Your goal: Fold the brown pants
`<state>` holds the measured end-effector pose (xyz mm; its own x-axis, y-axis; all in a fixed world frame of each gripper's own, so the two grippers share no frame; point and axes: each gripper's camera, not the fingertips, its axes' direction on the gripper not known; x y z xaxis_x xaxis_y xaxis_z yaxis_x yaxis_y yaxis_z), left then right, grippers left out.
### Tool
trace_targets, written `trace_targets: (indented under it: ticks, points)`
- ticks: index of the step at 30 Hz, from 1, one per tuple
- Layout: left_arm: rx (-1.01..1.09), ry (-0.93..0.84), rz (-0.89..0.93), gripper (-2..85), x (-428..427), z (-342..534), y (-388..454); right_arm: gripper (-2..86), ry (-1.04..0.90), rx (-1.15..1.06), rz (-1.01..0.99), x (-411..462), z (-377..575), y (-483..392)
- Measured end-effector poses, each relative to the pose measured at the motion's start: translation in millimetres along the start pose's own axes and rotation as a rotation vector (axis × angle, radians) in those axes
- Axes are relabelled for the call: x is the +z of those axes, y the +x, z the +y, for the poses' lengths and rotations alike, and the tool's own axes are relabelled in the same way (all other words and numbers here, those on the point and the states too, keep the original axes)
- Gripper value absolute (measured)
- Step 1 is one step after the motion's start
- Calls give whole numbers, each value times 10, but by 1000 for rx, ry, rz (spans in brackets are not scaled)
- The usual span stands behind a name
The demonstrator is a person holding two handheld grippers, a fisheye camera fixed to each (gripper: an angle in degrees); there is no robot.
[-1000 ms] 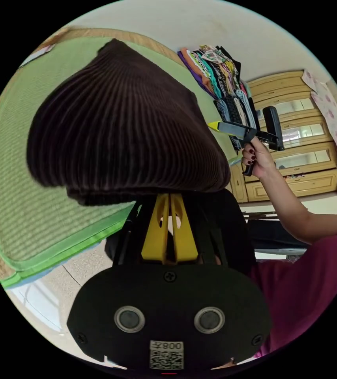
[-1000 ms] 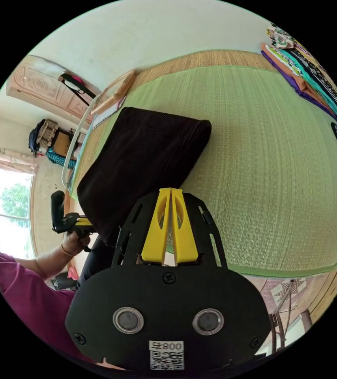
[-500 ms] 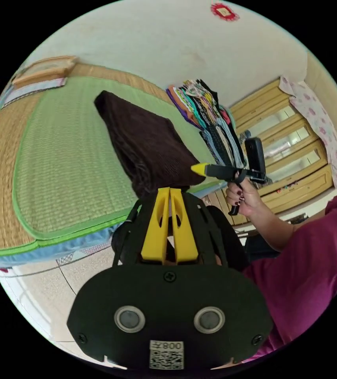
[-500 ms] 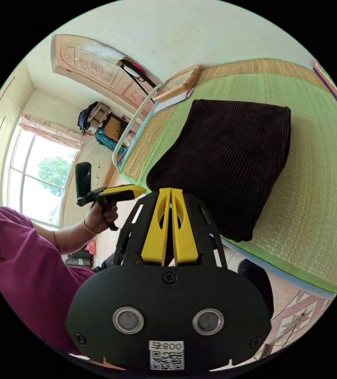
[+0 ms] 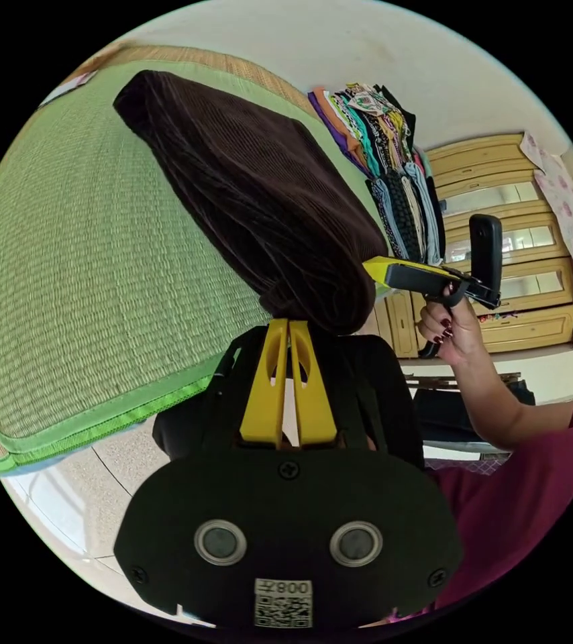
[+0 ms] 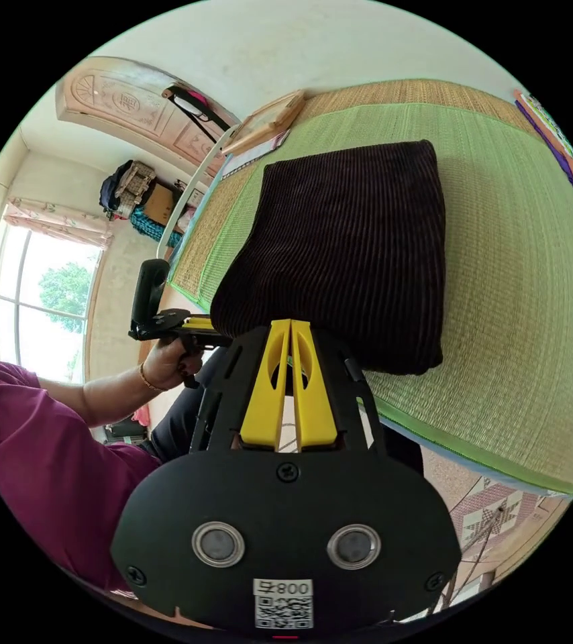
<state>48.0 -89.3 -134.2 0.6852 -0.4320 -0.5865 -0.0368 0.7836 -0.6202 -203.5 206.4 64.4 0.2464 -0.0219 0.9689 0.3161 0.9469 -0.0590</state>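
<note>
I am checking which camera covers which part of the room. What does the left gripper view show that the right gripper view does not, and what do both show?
Left gripper view: a stack of colourful folded clothes and a wooden cabinet behind the right hand-held gripper.
Right gripper view: a window, a carved door, and the left hand-held gripper.
Both: the folded brown pants on the green mat, and the person's maroon sleeve.

Both the left gripper (image 5: pixel 289 323) and right gripper (image 6: pixel 290 323) are held up, jaws pressed together
</note>
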Motion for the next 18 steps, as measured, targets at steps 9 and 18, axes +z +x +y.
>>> trace_targets:
  ticks: [9, 18]
  points:
    - [-185, 266, 410, 86, -532, 606, -772, 15, 141, 109, -127, 93, 479, 425]
    - [-296, 140, 540, 171, -129, 494, -1031, 107, 157, 230, -255, 393, 791, 874]
